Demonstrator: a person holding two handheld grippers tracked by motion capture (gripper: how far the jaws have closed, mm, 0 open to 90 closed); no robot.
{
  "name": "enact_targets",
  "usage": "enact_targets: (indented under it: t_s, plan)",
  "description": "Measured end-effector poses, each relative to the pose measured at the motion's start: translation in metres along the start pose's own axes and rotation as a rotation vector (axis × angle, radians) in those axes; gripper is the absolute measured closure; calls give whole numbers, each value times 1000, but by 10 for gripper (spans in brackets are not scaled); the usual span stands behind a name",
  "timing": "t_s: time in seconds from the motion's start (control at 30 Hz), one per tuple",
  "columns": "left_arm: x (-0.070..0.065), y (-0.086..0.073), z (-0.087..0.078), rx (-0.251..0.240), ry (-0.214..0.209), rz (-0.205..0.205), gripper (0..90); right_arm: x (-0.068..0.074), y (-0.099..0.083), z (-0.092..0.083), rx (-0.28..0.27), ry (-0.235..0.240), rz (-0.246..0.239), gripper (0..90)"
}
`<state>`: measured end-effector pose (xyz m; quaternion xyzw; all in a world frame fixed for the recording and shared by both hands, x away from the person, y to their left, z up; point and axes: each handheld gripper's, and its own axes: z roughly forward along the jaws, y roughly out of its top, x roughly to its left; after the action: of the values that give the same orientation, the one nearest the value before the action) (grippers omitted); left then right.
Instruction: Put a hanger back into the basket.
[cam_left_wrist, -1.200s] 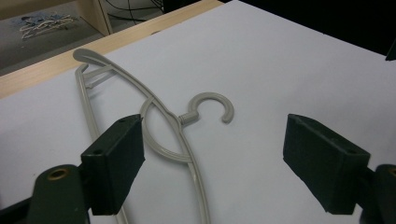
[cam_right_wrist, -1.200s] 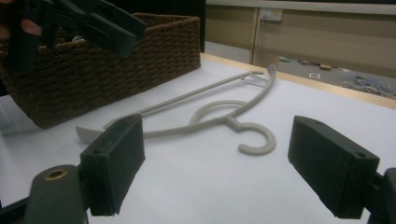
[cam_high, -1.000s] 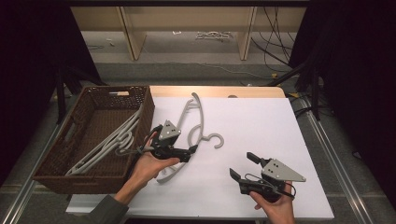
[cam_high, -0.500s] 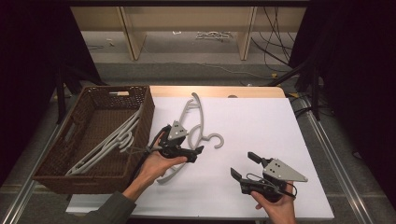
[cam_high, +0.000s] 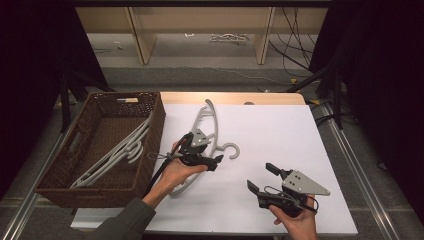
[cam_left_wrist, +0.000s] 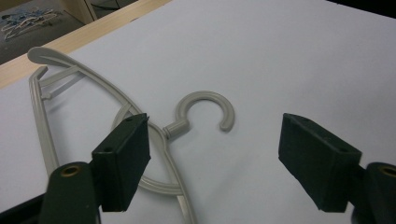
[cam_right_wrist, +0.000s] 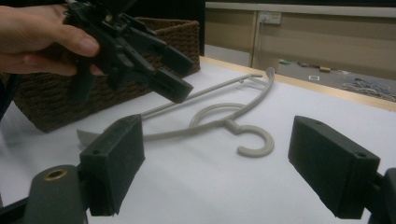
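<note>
A grey plastic hanger (cam_high: 212, 120) lies flat on the white table top (cam_high: 280, 130), its hook (cam_left_wrist: 205, 100) pointing right. My left gripper (cam_high: 212, 156) hovers just above the hanger's neck and tilts down toward the hook. In the left gripper view (cam_left_wrist: 215, 154) its jaws stand wide; they have just been closing a little, with nothing pressed between them. My right gripper (cam_high: 262, 177) is held open near the front right of the table, empty. In the right gripper view (cam_right_wrist: 219, 172) it faces the hanger (cam_right_wrist: 254, 140) and the left gripper (cam_right_wrist: 180, 77).
A brown wicker basket (cam_high: 156, 127) stands at the table's left edge with several grey hangers (cam_high: 117, 152) in it. The right gripper view has it (cam_right_wrist: 154, 32) behind the left hand. Wooden shelf legs and cables lie on the floor beyond the table.
My left gripper has moved right and a little lower over the hanger, toward its hook. The right gripper has stayed where it was.
</note>
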<state>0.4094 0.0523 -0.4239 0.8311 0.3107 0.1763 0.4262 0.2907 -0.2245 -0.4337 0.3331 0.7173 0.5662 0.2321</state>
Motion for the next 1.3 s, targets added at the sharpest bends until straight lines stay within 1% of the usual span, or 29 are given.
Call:
enact_targets:
  t_s: [0.03,0.07,0.1,0.13,0.17,0.2,0.23,0.3,0.33,0.37,0.4,0.43,0.5,0.53,0.6,0.63,0.67,0.77,0.83,0.87,0.97,1.0,1.03,1.07,1.1,1.13,1.2,1.23,1.3]
  plan:
    - [1,1,5,12,6,0,256,0,0,0,2,3,0,194]
    - [1,1,5,12,6,0,256,0,0,0,2,3,0,194]
    - [2,1,7,20,-1,-3,256,0,1,0,1,11,2,194]
    - [3,2,8,38,4,12,259,0,0,1,0,11,1,194]
    - [4,2,11,46,6,16,265,0,1,0,5,-4,-9,194]
    - [4,3,13,57,13,26,271,1,0,1,3,-5,-8,194]
    - [4,4,15,75,15,40,272,1,0,1,0,9,-5,194]
    - [4,7,19,88,11,74,272,1,0,1,-1,5,-9,194]
    - [4,8,21,103,12,84,273,1,0,1,3,8,-6,194]
    - [4,9,23,114,8,86,273,1,0,0,8,-3,-10,194]
    - [4,10,26,127,5,93,272,1,0,2,-6,8,2,194]
    - [3,10,29,138,5,88,270,1,1,1,-2,11,1,194]
    - [4,11,36,155,17,99,275,2,2,0,9,2,-13,194]
    - [4,11,42,179,29,83,287,2,2,1,8,7,-13,194]
    - [4,10,49,237,39,85,295,3,2,2,4,15,-13,194]
    - [5,9,51,259,36,90,293,3,2,2,3,15,-14,194]
    - [7,8,56,283,22,87,293,3,2,2,3,16,-14,195]
    - [10,7,63,302,22,56,292,3,1,3,-7,22,-10,195]
    - [14,7,65,323,16,59,292,3,2,3,-2,22,-9,195]
    - [15,6,66,330,20,46,292,3,2,3,-3,23,-8,195]
    - [18,6,68,342,12,32,316,3,1,3,-7,24,-10,194]
    - [20,6,69,348,7,14,319,3,1,4,-7,24,-9,194]
    - [21,6,69,366,-8,0,323,3,2,4,-5,26,-11,194]
    - [24,6,72,377,-17,-23,331,4,2,3,7,26,-12,195]
    - [24,5,73,382,-15,-32,354,3,2,2,23,19,-20,195]
    - [25,4,75,392,-17,-30,365,4,2,2,26,16,-21,195]
    - [26,2,78,417,-7,-25,392,3,2,2,20,19,-19,195]
    - [27,1,79,426,-10,-38,402,3,2,3,17,27,-17,195]
    - [30,0,81,437,-12,-59,439,3,1,3,10,21,-15,195]
